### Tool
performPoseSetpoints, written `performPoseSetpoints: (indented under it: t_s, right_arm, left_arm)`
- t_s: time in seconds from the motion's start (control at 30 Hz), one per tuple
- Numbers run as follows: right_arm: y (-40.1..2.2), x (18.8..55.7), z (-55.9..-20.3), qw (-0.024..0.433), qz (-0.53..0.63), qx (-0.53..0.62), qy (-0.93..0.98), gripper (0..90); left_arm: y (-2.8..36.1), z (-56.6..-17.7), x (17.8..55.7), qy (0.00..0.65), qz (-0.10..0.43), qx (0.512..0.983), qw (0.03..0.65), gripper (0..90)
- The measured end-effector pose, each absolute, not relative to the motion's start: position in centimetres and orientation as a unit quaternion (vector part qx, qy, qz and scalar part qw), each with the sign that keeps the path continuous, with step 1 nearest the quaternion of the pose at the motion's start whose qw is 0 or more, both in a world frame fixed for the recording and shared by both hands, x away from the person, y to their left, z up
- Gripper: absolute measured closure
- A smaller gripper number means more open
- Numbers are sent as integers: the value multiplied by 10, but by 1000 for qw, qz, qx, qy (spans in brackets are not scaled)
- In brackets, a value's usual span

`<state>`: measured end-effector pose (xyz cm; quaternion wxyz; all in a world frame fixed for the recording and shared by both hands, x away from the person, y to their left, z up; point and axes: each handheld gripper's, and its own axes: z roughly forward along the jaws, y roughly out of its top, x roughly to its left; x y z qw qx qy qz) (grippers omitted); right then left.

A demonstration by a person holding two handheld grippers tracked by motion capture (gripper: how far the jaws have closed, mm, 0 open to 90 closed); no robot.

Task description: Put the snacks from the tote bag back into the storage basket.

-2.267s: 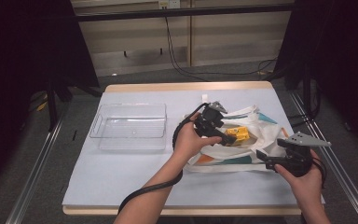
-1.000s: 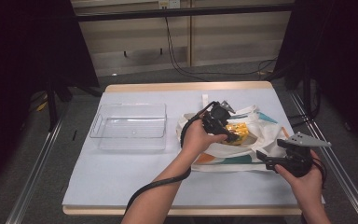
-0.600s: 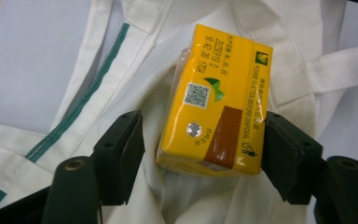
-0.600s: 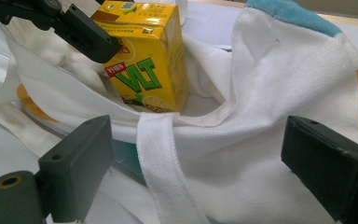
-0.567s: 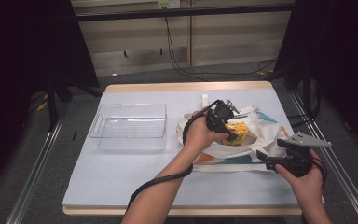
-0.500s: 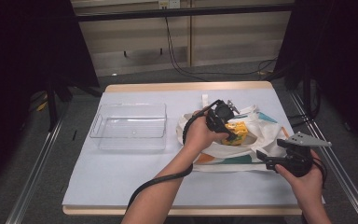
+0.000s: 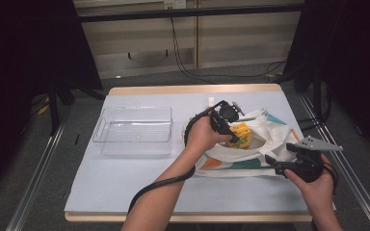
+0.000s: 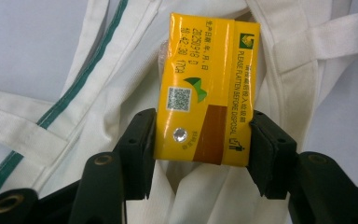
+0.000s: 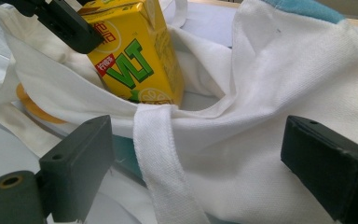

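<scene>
A table [image 7: 125, 192] with a pale blue-white top and a light wooden edge stands at the centre on a grey floor [image 7: 43, 192]. Metal rails [image 7: 33, 192] run along the floor at 8 o'clock and 4 o'clock. At 12 o'clock, a beige panelled wall [image 7: 231, 43] is crossed by a dark horizontal bar [image 7: 188, 12], with black cables [image 7: 183, 57] hanging down to the floor. Dark curtains [image 7: 24, 57] close the scene at 10 o'clock and 2 o'clock. Lighting is even and falls from above.
</scene>
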<state>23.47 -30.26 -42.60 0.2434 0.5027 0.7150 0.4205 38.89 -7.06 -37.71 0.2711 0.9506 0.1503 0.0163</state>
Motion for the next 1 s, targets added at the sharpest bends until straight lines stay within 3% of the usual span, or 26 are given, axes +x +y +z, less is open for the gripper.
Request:
performPoseSetpoints:
  t_s: [0.37,1.0]
  right_arm:
    - [-301,234,-424,239,428,501,713,92]
    - [-297,233,-422,237,433,491,718,85]
  left_arm:
    - [-59,-352,395,176,-25,938,297,495]
    - [-29,-315,401,171,-12,943,286,497]
